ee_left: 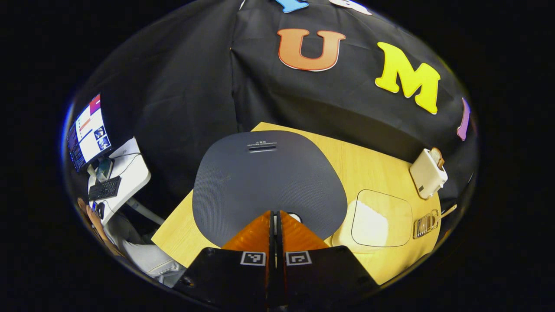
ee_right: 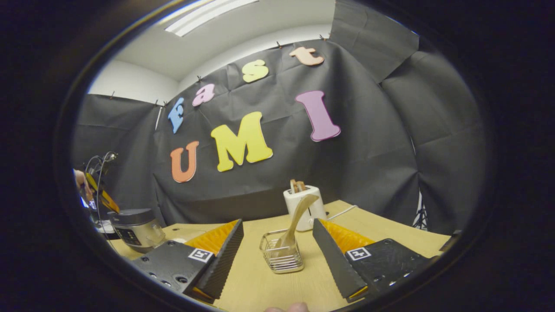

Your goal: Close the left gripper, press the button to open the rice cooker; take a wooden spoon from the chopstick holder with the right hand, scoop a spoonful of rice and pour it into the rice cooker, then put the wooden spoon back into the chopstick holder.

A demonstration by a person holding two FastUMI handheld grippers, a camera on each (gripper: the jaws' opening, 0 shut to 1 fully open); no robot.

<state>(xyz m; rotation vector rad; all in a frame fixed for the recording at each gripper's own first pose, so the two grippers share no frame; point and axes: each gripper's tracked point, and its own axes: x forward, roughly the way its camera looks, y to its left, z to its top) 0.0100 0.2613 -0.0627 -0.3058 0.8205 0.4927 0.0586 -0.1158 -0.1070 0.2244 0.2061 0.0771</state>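
In the left gripper view I look straight down on the rice cooker's dark grey lid, which is closed. My left gripper is shut with nothing in it, its tips over the lid's near edge beside a pale button; contact cannot be told. In the right gripper view my right gripper stands open, level with the wire chopstick holder, which sits ahead between the fingers. A wooden spoon leans upright in it. The rice cooker is far left. A clear rice container lies right of the cooker.
A white toaster with bread stands behind the holder, near the table's back edge. The toaster and holder sit at the table's right end. A desk with a monitor and keyboard is left of the table.
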